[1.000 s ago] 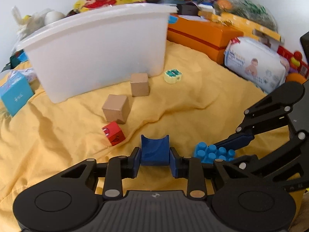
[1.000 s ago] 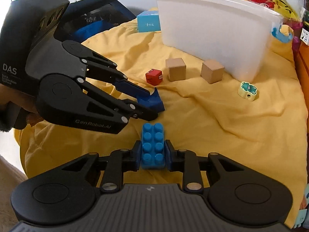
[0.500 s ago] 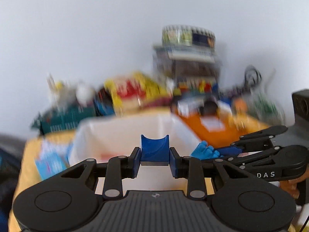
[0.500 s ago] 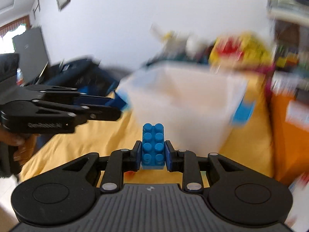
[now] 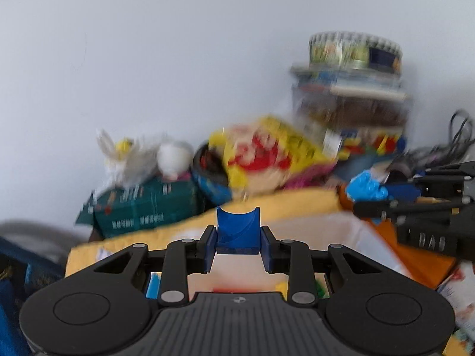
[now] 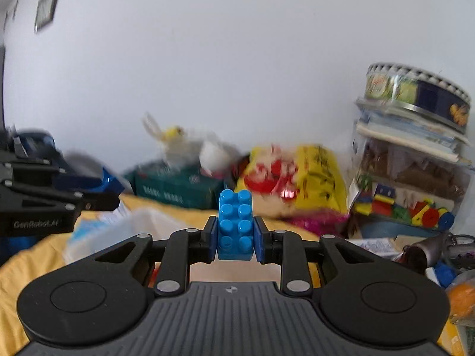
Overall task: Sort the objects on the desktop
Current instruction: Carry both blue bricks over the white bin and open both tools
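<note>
My left gripper is shut on a dark blue block with a curved notch on top and holds it raised over the white bin. My right gripper is shut on a light blue studded brick, also raised above the yellow cloth. In the left wrist view the right gripper shows at the right with the light blue brick. In the right wrist view the left gripper shows at the left with the dark blue block. The view is blurred.
Against the white wall lie a green box, a white plush toy, a yellow and red bag and a stack of boxes topped by a round tin. An orange box lies to the right.
Both grippers have risen from the cloth with their blocks and now point toward the wall over the bin. The cubes on the cloth have dropped out of view.
</note>
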